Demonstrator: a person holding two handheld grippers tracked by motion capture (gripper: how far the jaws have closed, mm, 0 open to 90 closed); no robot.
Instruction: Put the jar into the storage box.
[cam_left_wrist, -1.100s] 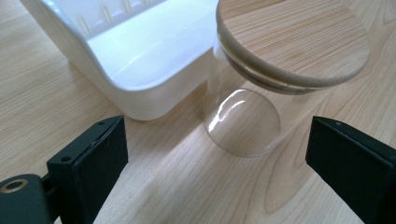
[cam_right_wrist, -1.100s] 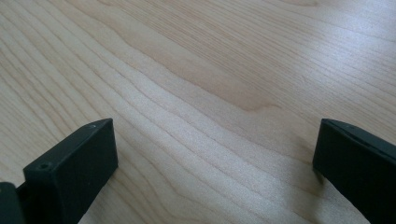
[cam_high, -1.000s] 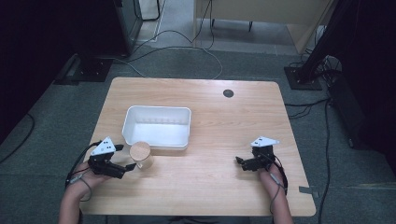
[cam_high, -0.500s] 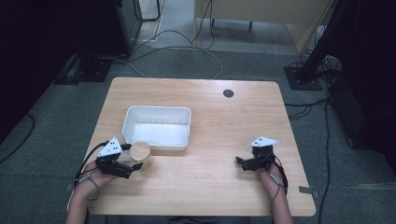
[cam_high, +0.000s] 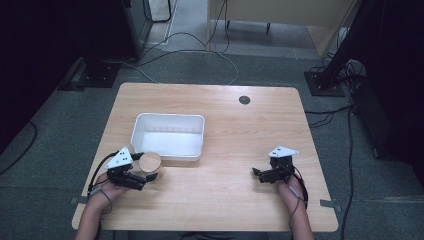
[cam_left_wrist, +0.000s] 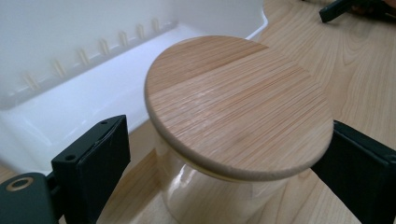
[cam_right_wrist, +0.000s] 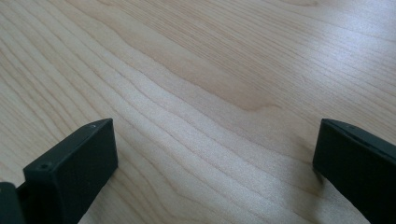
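**Jar and left hand-held gripper shift along the near edge**

Since a second ago the left hand-held gripper (cam_high: 145, 176) and the jar (cam_high: 149, 163) between its jaws have slid a little toward the bench's right side, by the near-left corner; the right hand-held gripper (cam_high: 258, 174) has kept its place near the near-right corner.

From above, the jar stands just beside the near wall of the white tub (cam_high: 167, 122), at that wall's left end; whether they touch cannot be told; the tub sits left of the middle of the bench (cam_high: 230, 200); a small dark disc (cam_high: 244, 100) lies near the far edge.

Through the left gripper view, the jar (cam_left_wrist: 219, 196) is clear glass under a round wooden lid (cam_left_wrist: 238, 105); the jaws stand spread, one on each side of it; contact with the glass is hidden by the lid.

Through the right gripper view, the jaws stand wide apart over bare wood (cam_right_wrist: 205, 84), holding nothing.
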